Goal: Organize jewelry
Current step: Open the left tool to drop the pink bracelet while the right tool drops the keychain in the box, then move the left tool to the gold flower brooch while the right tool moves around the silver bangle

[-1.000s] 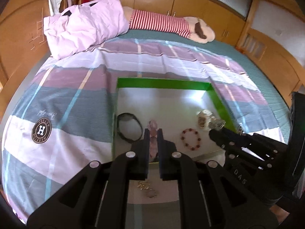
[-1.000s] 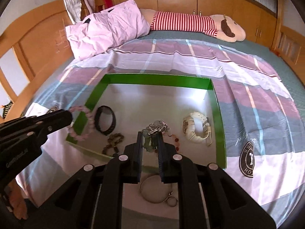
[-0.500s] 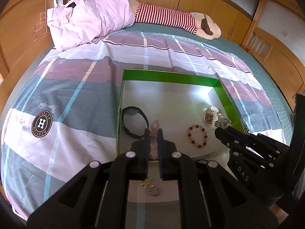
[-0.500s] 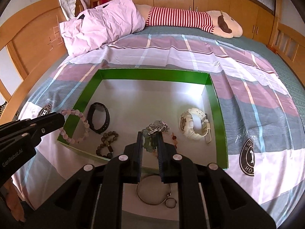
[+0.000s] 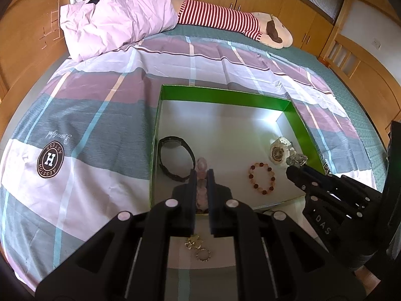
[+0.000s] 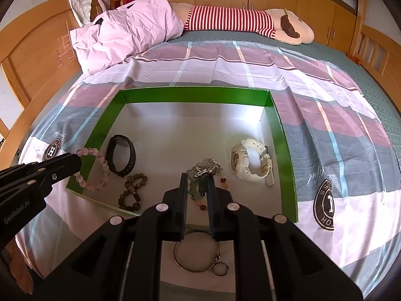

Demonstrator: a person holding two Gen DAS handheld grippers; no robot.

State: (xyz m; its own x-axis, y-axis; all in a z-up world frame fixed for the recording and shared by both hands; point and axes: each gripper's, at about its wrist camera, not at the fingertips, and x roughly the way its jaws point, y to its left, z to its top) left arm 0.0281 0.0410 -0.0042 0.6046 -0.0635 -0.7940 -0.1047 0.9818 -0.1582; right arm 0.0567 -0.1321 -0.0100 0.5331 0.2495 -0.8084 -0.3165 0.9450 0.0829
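My left gripper [image 5: 201, 171] is shut on a pink bead bracelet [image 5: 201, 163] over the near left corner of the green box [image 5: 225, 95]. In the right wrist view that bracelet [image 6: 92, 170] hangs as a loop from the left gripper [image 6: 75, 161]. My right gripper [image 6: 198, 175] is shut on a tangled silver and green necklace [image 6: 204, 168] above the box floor. The left wrist view shows the right gripper [image 5: 292, 171] with the necklace [image 5: 297, 159] at its tip. In the box lie a black band [image 6: 121, 155], brown beads [image 6: 132, 190], a white watch [image 6: 250, 163] and a red bead bracelet [image 5: 262, 178].
The box sits on a striped bedsheet [image 6: 325, 130]. On the sheet in front of it lie a silver bangle [image 6: 195, 258] and small gold pieces [image 5: 199, 247]. A pink pillow [image 6: 125, 32] and a striped plush toy [image 6: 238, 22] lie at the far end, with wooden bed frames at the sides.
Both grippers keep their hold and hover at the same place over the near side of the box. Only the views have tilted slightly.
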